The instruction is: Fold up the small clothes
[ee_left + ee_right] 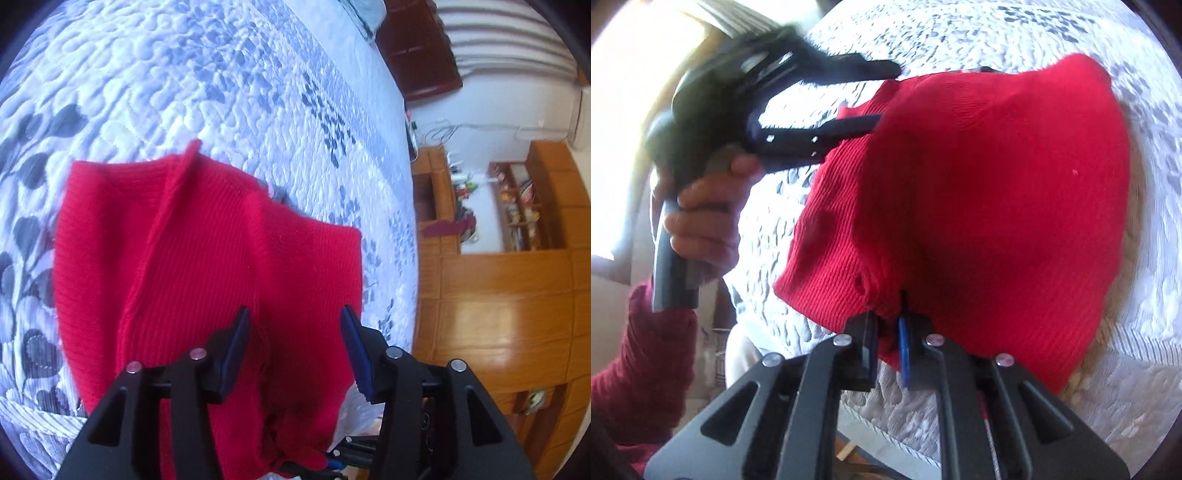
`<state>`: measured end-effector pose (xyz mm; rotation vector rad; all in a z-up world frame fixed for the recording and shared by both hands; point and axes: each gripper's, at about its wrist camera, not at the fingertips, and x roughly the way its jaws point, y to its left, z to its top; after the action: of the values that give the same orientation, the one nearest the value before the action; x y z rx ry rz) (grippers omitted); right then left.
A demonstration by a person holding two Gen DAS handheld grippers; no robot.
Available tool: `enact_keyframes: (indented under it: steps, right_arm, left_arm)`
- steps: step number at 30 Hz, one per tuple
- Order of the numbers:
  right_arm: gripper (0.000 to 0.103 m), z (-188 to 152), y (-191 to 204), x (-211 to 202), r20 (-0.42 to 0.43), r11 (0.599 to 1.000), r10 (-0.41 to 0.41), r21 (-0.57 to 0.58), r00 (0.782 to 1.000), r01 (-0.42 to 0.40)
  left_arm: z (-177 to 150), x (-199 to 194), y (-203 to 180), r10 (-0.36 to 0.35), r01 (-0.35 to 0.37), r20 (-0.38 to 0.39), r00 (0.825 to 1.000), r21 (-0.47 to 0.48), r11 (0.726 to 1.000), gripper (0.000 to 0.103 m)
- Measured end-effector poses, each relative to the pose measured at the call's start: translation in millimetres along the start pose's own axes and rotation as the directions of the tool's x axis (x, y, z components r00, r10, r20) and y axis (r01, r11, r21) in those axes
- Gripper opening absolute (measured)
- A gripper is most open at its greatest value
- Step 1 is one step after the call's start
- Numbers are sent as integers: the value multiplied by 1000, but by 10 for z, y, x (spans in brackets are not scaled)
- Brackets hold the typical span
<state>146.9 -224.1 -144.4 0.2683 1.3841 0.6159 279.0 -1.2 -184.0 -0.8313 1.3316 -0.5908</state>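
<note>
A small red knit garment point(207, 258) lies partly lifted over the white and grey quilted bed point(221, 74). My left gripper point(293, 319) is open, its jaws spread over the garment's near edge, holding nothing. In the right wrist view the left gripper point(886, 94) shows at the garment's point(997, 192) far left edge, jaws apart. My right gripper point(888, 325) is shut on the garment's near edge and holds it up off the bed point(960, 29).
The bed's right edge drops to a wooden floor point(498, 314). Wooden shelves point(524, 199) and a dark cabinet point(417, 48) stand beyond. The person's hand point(701, 218) in a red sleeve holds the left gripper's handle.
</note>
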Motion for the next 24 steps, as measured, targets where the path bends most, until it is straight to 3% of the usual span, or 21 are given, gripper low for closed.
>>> enact_keyframes:
  steps: [12,18,20,22,24]
  right_arm:
    - [8,74,94,-486,115,997,75,-32,991,-72]
    - [8,-11,101,-619,127,995,91,-55,988,-85]
    - [8,-38,107,-643,132,994,101,-61,986,-94]
    - [8,-58,93,-660,138,993,109,-63,984,-101]
    - [8,-74,86,-689,146,992,114,-72,983,-104]
  left_arm:
    - [-42,351,-131,71,-67,-146,987,28,997,62]
    - [17,559,-115,10,-16,-193,981,-33,999,66]
    - [60,619,-85,-10,-2,-200,980,-61,998,62]
    - [99,679,-64,-12,-4,-202,979,-78,997,31]
    - [115,723,-84,2,-15,-193,981,-67,998,19]
